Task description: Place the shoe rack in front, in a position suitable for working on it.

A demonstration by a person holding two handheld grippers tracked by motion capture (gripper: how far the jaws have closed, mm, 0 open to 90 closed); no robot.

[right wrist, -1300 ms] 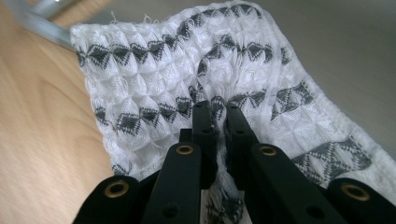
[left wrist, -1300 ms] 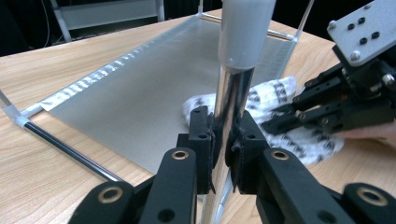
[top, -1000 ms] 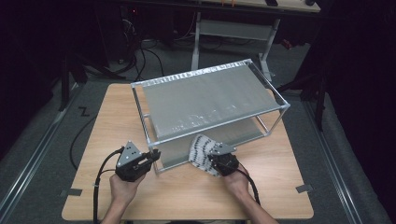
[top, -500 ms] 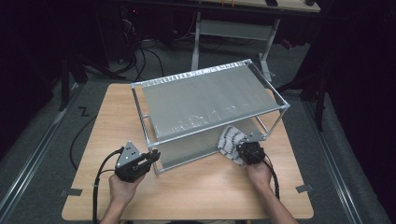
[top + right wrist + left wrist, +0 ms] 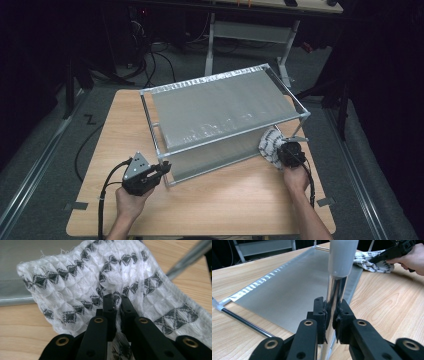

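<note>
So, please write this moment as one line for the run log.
left gripper: shut on rack post | right gripper: shut on patterned cloth | cloth at lower shelf, right end

Cloth [image 5: 269,144] apparently at rack's [image 5: 225,107] right end, on table [image 5: 240,205]

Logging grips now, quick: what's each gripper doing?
Left gripper: closed on the rack's front post.
Right gripper: closed on the patterned cloth.

Each tool is built of black plastic, with two black jaws joined by links pinned with brass-ringed rivets. The left tool [image 5: 161,169] is topped by a grey three-cornered plate. A black cable is trailed from each, the right tool [image 5: 283,151] included. Both forearms are left unsleeved.
</note>
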